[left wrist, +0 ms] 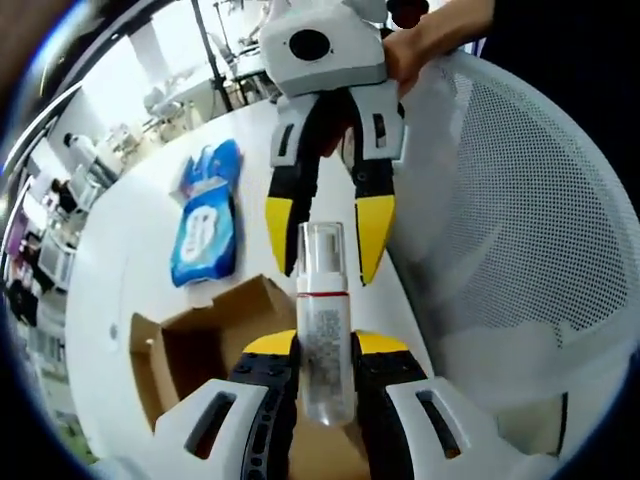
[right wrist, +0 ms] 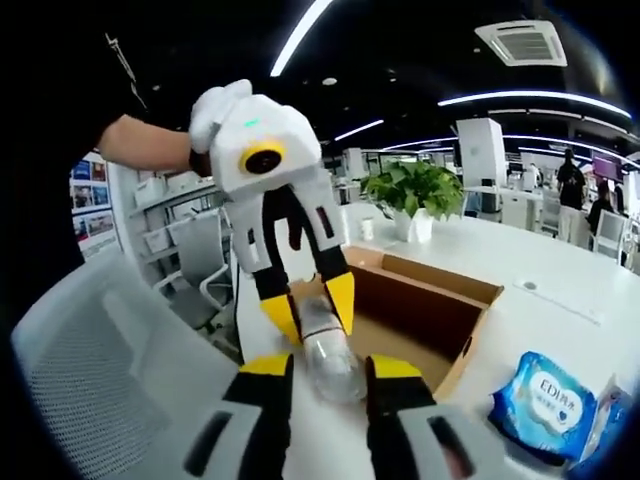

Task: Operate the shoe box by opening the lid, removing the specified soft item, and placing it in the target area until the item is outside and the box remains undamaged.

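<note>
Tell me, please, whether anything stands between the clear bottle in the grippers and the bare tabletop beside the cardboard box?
Nothing visible does. The left gripper holds the bottle between its jaws above the open box, and the right gripper faces it with jaws apart. The wipes pack lies aside on the table, leaving bare surface around.

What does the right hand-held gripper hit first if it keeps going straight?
Probably the bottle, which already sits between its jaws, held at the far end by the left hand-held gripper. The box lies behind; depth is unclear.
</note>
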`<action>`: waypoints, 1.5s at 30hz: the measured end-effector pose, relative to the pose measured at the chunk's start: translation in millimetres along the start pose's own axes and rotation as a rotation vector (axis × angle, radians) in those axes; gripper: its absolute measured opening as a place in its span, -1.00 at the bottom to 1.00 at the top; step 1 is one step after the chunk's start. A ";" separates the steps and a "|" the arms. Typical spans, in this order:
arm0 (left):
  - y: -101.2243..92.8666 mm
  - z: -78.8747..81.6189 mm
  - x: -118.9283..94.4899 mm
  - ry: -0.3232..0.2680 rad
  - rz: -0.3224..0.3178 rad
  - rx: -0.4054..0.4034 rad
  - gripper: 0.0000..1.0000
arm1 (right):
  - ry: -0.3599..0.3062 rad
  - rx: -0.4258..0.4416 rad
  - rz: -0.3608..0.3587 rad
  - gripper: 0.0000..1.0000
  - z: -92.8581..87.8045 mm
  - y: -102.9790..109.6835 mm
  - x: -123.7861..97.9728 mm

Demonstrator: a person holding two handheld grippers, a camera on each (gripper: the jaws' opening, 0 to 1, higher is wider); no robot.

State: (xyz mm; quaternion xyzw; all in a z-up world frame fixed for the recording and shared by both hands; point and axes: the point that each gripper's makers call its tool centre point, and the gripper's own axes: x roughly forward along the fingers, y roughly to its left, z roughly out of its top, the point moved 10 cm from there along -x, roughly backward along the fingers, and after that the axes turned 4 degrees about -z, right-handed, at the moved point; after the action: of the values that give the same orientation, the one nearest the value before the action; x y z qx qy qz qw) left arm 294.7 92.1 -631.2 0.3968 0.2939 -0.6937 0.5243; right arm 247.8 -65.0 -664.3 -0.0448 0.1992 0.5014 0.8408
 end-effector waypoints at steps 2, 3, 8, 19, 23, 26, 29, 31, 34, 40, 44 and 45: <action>-1.0 0.0 -1.0 -0.007 -0.009 -0.007 -0.62 | -0.005 0.008 0.010 -0.60 0.3 0.2 -0.5; -1.1 0.7 -2.2 -0.014 -0.016 -0.012 -0.62 | -0.008 0.007 0.014 -0.61 0.5 0.5 -0.4; -4.9 -1.5 -4.3 -0.031 -0.095 -0.034 -0.62 | -0.018 0.007 0.078 -0.64 2.5 8.3 0.7; -15.1 -0.4 -13.6 -0.093 -0.172 -0.085 -0.62 | -0.035 0.019 0.148 -0.65 3.7 18.1 3.0; -17.3 0.0 -12.4 -0.097 -0.171 -0.093 -0.62 | -0.016 0.006 0.144 -0.66 2.9 18.9 3.7; -18.9 0.3 -9.7 -0.098 -0.170 -0.098 -0.61 | -0.006 0.018 0.146 -0.67 2.2 18.7 3.0; -18.6 -1.7 -6.9 -0.102 -0.164 -0.115 -0.60 | -0.005 0.042 0.143 -0.67 2.1 18.5 2.7; -18.6 -1.9 -6.3 -0.105 -0.160 -0.126 -0.59 | -0.007 0.056 0.141 -0.67 2.2 18.1 2.0; -16.5 -3.0 -7.4 -0.106 -0.149 -0.141 -0.58 | -0.019 0.083 0.133 -0.68 3.6 16.7 1.2; -15.2 -3.4 -10.0 -0.116 -0.126 -0.154 -0.55 | -0.033 0.119 0.125 -0.68 4.2 14.4 0.2; -16.5 -5.3 -13.8 -0.114 -0.109 -0.162 -0.52 | -0.011 0.121 0.115 -0.68 1.3 13.1 -0.6; -17.6 -6.0 -15.1 -0.114 -0.103 -0.167 -0.48 | -0.008 0.119 0.115 -0.68 1.0 13.0 -0.7</action>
State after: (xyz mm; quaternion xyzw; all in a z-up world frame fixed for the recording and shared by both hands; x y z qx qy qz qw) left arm 281.3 109.4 -621.4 0.2959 0.3402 -0.7144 0.5351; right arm 236.5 -58.9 -661.5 0.0188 0.2275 0.5364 0.8125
